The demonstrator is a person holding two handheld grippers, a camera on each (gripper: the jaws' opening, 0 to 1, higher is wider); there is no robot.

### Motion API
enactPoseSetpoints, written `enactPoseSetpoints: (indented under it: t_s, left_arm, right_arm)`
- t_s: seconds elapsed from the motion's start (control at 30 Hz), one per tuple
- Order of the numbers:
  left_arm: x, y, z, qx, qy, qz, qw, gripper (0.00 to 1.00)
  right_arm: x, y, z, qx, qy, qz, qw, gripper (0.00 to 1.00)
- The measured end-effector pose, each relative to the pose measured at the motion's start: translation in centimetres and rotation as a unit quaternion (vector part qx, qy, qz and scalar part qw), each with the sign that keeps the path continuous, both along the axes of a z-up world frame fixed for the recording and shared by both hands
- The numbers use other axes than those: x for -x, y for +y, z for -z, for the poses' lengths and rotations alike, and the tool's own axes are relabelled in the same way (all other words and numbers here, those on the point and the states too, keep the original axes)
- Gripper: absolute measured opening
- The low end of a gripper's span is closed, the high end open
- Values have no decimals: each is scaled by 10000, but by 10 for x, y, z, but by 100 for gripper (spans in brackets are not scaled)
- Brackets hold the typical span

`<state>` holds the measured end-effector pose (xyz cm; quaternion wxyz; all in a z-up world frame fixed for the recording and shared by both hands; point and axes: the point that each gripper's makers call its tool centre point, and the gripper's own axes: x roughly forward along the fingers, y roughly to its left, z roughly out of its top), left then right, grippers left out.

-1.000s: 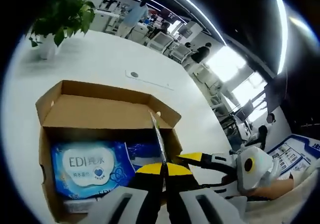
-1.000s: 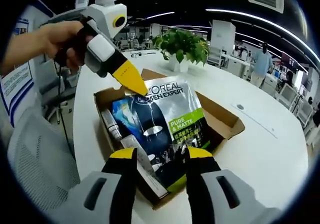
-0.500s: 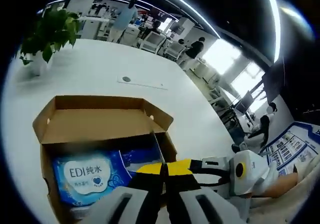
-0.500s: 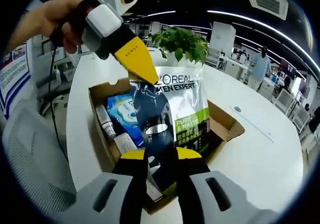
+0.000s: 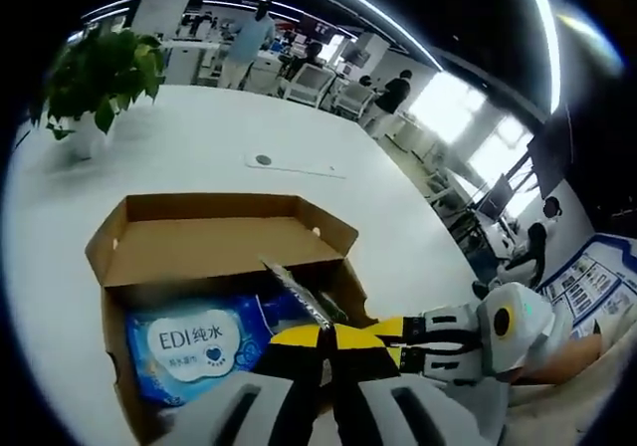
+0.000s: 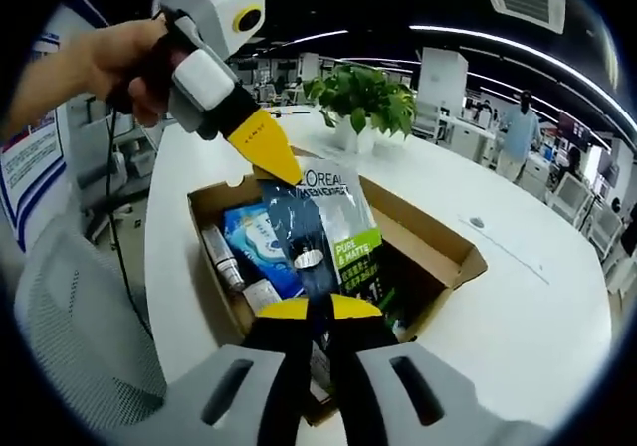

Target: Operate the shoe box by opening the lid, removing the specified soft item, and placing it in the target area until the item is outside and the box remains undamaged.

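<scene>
Surface: a broad white surface (image 6: 537,297) carries the open shoe box (image 6: 438,242); a small round grommet (image 5: 263,159) is set into it beyond the box, and the top around the box is plain white.
Shoe box: brown cardboard, lid flap (image 5: 214,232) folded back and lying open on the far side in the left gripper view.
Soft item: a silver and dark L'Oreal pouch (image 6: 323,232) with a green panel, held up tilted over the box, its lower end at the box opening.
Left claw (image 6: 274,162): closed on the pouch's top edge; a hand (image 6: 109,63) holds it from above the box.
Right claw (image 6: 311,312): closed on the pouch's lower end, at the near wall of the box.
Inside the box: a blue wipes pack (image 5: 194,344) lies flat on the bottom, with a small tube (image 6: 221,257) beside it along one wall.
Room: an open office under long ceiling light strips; a potted plant (image 6: 366,96) stands on the surface past the box, people (image 5: 244,43) stand among desks farther back, and bright windows (image 5: 468,142) lie to one side.
</scene>
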<state>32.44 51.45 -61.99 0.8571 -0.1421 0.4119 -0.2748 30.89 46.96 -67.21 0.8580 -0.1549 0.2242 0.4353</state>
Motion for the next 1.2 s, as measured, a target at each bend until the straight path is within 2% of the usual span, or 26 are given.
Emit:
enactPoseSetpoints:
  t_s: [0.33,0.77,0.9,1.2]
  left_arm:
    - [1,6,-21,202,-155,-97,9996,2]
    - [-5,-10,-64,479,-612,77,9969,2]
    - [-6,-19,-66,553,-647,177,9962,2]
    - [-5,-49,-59,622,-560,487,9953,2]
  right_arm:
    - [2,4,-22,-78,-107,-169,9998,0]
    - [-6,-11,-64,-36,-563,-219,9982,0]
    - [-6,-22,-69,92,-687,-237,9973,0]
    - [-4,-52,-66,376,-788,-179,9960,0]
